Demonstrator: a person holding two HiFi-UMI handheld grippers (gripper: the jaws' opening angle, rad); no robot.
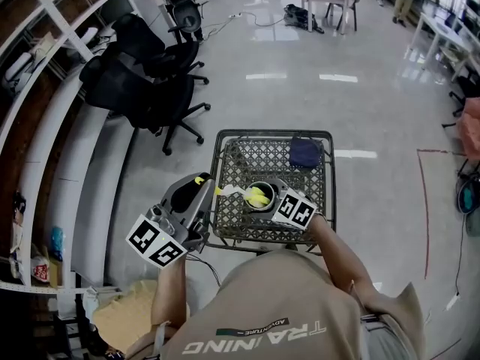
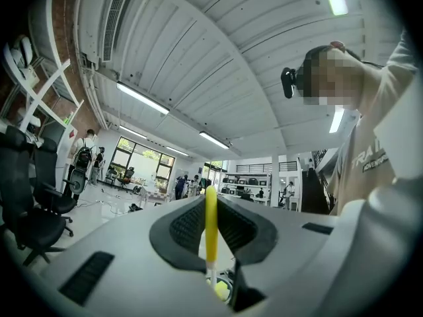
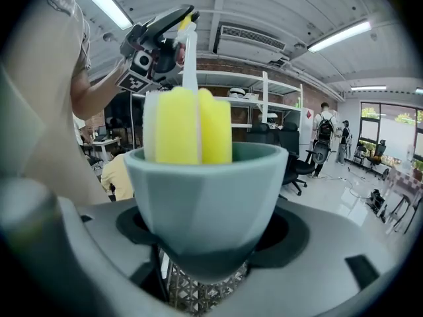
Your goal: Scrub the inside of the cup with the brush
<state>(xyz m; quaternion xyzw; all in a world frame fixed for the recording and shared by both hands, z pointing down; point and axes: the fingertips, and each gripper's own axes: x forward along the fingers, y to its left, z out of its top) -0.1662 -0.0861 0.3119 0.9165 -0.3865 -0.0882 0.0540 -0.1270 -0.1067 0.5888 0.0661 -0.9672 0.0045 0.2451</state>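
Closest in, the person's tan shirt (image 1: pixel 285 306) fills the bottom of the head view, and both forearms reach out over one wire-mesh table (image 1: pixel 271 133). Two tongs are in play. The right tongs (image 1: pixel 279 199) are clamped on the sides of the one cup (image 3: pixel 201 197), a pale grey-green cup, upright with its mouth facing up. It sits over the near middle of the mesh; whether it touches the mesh I cannot tell. The left tongs (image 2: pixel 210 236) are clenched on the yellow handle of the one brush (image 1: pixel 238 193), which stands straight up between the jaws in the left gripper view. The brush's long axis slants: its yellow sponge head points down inside the cup, showing above the rim, and its handle rises out toward the person's left, up to the left tongs. One dark blue item (image 1: pixel 304 153) lies at the far right corner of the table, well apart from the cup.
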